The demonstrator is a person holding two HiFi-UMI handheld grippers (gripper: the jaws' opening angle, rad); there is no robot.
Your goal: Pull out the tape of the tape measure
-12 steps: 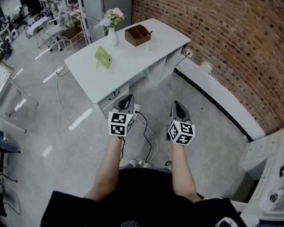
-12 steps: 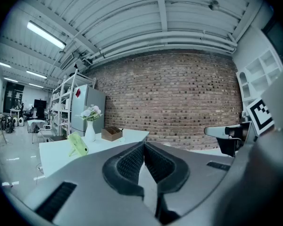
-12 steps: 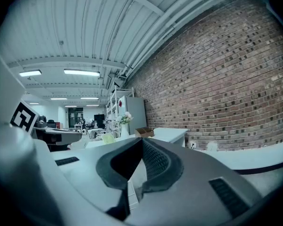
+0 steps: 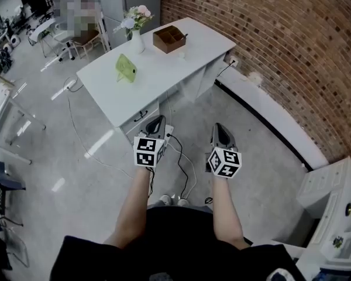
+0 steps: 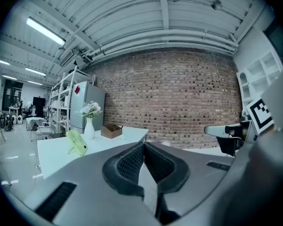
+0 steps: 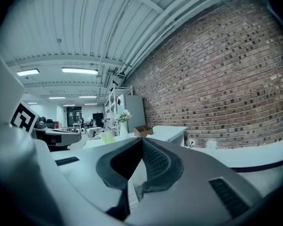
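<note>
No tape measure can be told apart in any view. A white table [image 4: 164,78] stands ahead and carries a lime-green object [image 4: 126,69], a vase of flowers [image 4: 134,37] and a brown wooden box [image 4: 169,38]. My left gripper [image 4: 157,122] is held out over the floor short of the table, shut with nothing between its jaws [image 5: 144,145]. To its right my right gripper [image 4: 222,130] hangs level with it, also shut and empty [image 6: 141,141]. Both point toward the table, well apart from it.
A brick wall [image 4: 281,45] runs along the right with a low white ledge [image 4: 269,119] at its foot. Cables and a power strip [image 4: 171,136] lie on the floor under the grippers. A white cabinet [image 4: 333,204] stands at the lower right; shelving [image 4: 76,4] at the back left.
The table sits a touch higher and further left in the head view. Both grippers keep their places and stay shut.
</note>
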